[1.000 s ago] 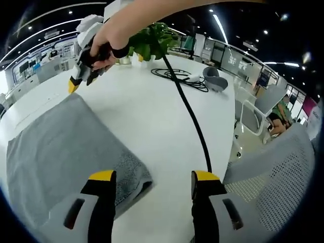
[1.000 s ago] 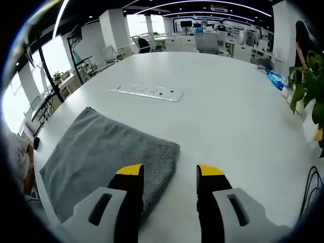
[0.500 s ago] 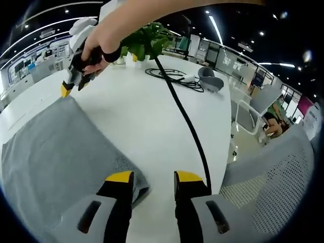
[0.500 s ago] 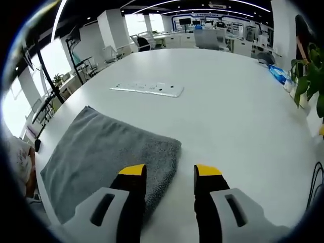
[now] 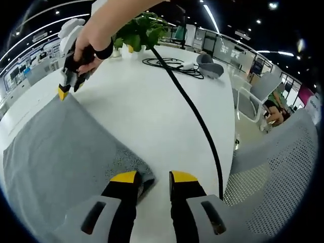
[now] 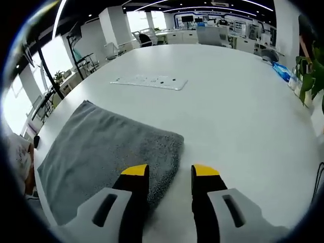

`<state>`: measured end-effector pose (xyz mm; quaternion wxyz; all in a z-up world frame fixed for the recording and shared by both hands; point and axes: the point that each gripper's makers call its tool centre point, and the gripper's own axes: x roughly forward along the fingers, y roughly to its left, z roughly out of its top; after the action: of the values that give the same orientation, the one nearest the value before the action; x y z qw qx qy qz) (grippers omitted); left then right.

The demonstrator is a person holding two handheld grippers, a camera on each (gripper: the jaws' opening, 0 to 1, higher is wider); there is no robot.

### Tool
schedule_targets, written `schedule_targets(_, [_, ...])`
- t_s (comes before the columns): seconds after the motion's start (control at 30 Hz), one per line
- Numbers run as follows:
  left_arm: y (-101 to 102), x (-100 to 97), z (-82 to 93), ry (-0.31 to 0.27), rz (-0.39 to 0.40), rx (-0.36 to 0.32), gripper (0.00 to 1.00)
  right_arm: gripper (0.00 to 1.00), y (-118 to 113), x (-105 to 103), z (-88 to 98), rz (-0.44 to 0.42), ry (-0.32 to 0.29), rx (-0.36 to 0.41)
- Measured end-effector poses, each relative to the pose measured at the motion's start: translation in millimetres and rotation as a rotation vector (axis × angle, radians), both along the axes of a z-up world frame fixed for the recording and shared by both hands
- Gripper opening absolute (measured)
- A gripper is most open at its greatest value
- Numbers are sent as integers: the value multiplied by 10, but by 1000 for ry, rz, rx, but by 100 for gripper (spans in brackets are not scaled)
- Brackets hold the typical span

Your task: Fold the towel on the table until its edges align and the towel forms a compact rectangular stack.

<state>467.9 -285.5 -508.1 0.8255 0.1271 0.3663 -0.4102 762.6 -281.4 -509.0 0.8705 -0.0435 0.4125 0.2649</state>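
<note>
Left gripper view: both claws [image 5: 153, 177] [image 6: 170, 170] gape empty by towel [image 5: 55, 147]; black cable [image 5: 195, 114] crosses table [image 5: 152, 101]

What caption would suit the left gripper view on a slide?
Both grippers, left and right, poised at corners of a grey towel on a white table.

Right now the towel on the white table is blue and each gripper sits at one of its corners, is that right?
Not quite: the towel is grey, not blue, as the right gripper view shows. It does lie on the white table, with the left gripper and right gripper each at a corner.
</note>
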Motion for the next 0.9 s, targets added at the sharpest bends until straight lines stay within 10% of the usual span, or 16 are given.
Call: schedule_targets(0.9, [26,86,-50,-15,0,32,10,3,79,-19,-8,-5,-21,37])
